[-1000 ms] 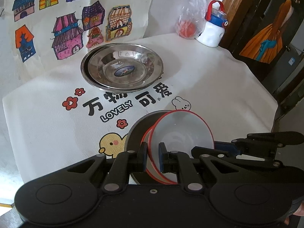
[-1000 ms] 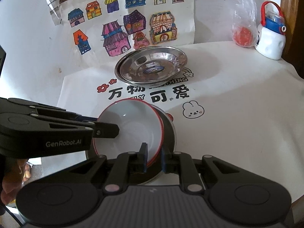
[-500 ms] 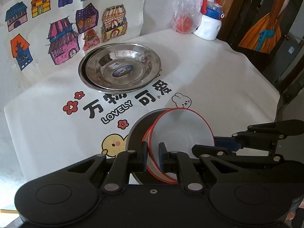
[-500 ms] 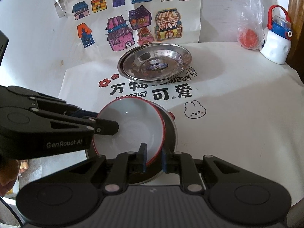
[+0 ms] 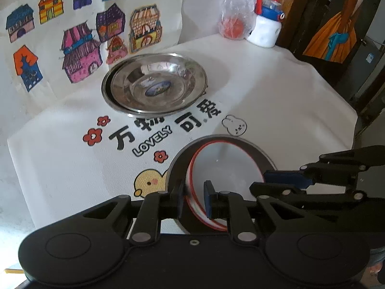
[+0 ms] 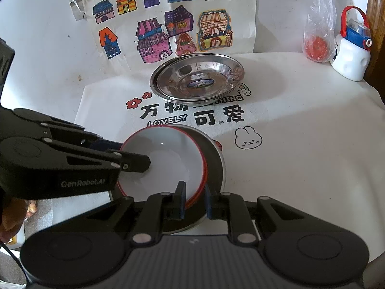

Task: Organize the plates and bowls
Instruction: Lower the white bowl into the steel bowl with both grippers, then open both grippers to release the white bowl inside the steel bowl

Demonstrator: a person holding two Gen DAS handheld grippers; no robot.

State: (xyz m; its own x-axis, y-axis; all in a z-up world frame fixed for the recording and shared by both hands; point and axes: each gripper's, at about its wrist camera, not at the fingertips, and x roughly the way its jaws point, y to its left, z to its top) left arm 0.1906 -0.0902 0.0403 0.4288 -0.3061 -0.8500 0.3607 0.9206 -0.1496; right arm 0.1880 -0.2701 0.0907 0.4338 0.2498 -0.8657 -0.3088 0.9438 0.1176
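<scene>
Two nested white bowls with red rims (image 5: pixel 223 166) (image 6: pixel 168 161) sit tilted inside a dark steel bowl (image 5: pixel 178 168) (image 6: pixel 214 159) near the table's front edge. My left gripper (image 5: pixel 194 198) is shut on the near rim of the red-rimmed bowls. My right gripper (image 6: pixel 194 198) is shut on the opposite rim of the same bowls. Each gripper shows in the other's view, the right one (image 5: pixel 288 180) and the left one (image 6: pixel 130 159). Two stacked steel plates (image 5: pixel 156 84) (image 6: pixel 197 79) lie further back.
A white printed cloth (image 5: pixel 276 96) (image 6: pixel 300 120) covers the table. A plastic bag with something orange (image 5: pixel 234 21) (image 6: pixel 317 41) and a white bottle with red handle (image 5: pixel 267 24) (image 6: pixel 351 53) stand at the back right. House drawings (image 5: pixel 79 48) hang behind.
Both grippers and the bowls have lowered slightly and the views have shifted closer to the table. The grips on the rims are unchanged.
</scene>
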